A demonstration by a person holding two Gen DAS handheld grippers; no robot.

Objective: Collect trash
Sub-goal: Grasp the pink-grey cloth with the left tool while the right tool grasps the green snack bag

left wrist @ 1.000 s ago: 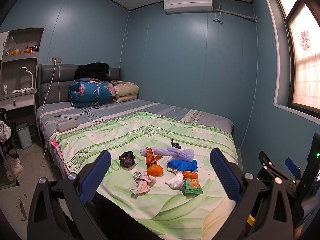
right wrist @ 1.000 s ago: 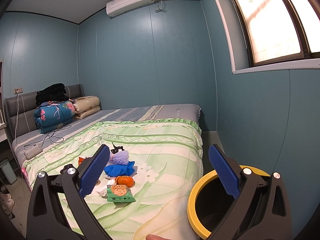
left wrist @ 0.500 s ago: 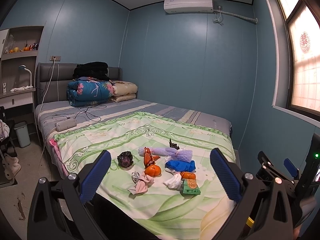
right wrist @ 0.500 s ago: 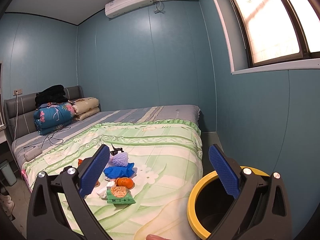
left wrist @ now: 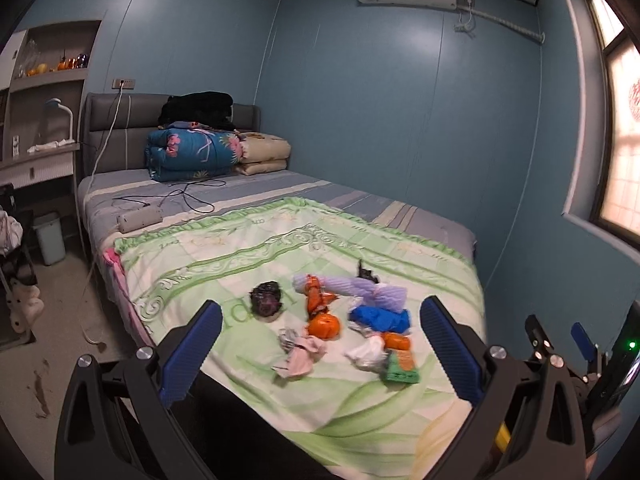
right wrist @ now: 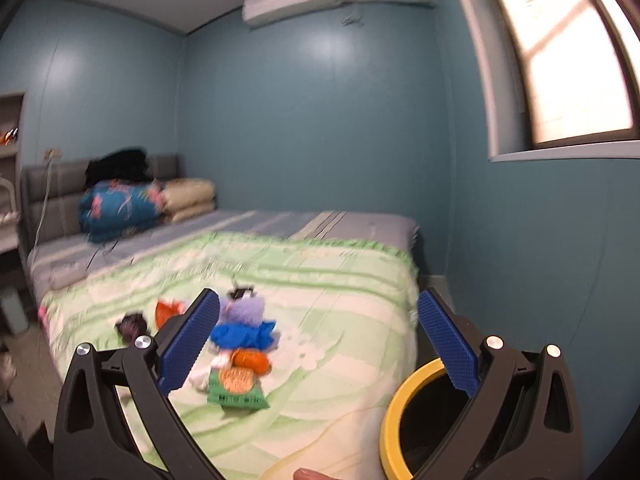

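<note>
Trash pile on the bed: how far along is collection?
Done: nothing visibly; the bin interior looks dark, contents unclear. In hand: nothing. The left claw and right claw are both open and empty, facing the pile. Left: everything, including the green snack packet, blue wad, orange wrapper and dark clump.
</note>
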